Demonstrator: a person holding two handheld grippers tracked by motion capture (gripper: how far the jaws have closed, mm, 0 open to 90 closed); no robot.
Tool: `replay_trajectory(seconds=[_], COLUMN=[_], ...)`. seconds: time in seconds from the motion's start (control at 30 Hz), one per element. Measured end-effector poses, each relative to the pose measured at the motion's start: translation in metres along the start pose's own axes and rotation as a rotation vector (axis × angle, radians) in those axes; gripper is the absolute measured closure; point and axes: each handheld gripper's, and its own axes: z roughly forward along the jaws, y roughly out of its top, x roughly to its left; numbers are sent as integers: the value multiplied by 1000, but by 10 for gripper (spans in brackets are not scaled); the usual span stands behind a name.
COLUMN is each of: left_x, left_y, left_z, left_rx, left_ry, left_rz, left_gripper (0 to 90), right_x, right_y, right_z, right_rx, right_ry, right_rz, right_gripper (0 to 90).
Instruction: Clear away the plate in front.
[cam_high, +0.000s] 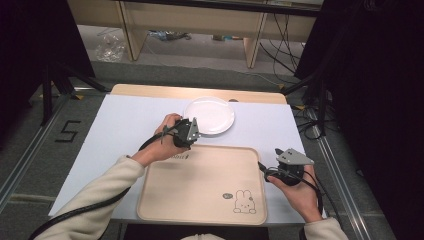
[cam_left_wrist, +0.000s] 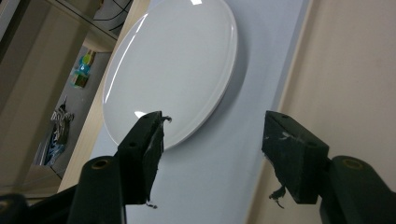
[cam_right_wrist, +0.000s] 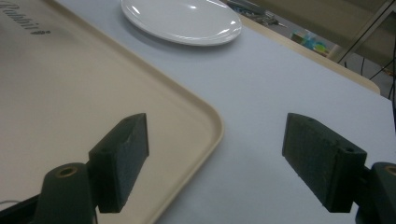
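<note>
Fingers of both grippers gape empty near one plate (cam_high: 209, 115) and one tray (cam_high: 202, 185).

Left tool (cam_high: 192, 131) held out forward on an extended arm, jaws wide apart; right tool (cam_high: 280, 159) held near, jaws likewise spread.

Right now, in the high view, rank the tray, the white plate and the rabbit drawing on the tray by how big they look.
1. Beige tray: largest by far.
2. White plate: clearly smaller; it lies farther from the camera, but the gap is too wide for that to change the order.
3. Rabbit drawing: smallest, a small mark in the tray's near right corner.
</note>
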Motion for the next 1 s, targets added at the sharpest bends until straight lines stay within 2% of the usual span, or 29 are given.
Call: replay_trajectory(seconds=[0.13,0.17,0.33,0.47,1.0], left_x=[2,3,2,3,-1], left_y=[7,8,16,19,25], left_z=[5,6,15,21,37], left_rx=[-1,-3,7,10,35], left_ry=[-3,6,-2,-1,-15], left_rz=[4,11,37,37,69], left_gripper=[391,392,392,393,389], right_x=[0,0,0,-1,-1], right_y=[0,0,0,0,-1], right_z=[0,0,0,0,0], right_rx=[1,0,4,3,2], right_ry=[1,1,4,2,2], right_rz=[3,2,6,8,12], right_gripper=[236,237,236,236,236])
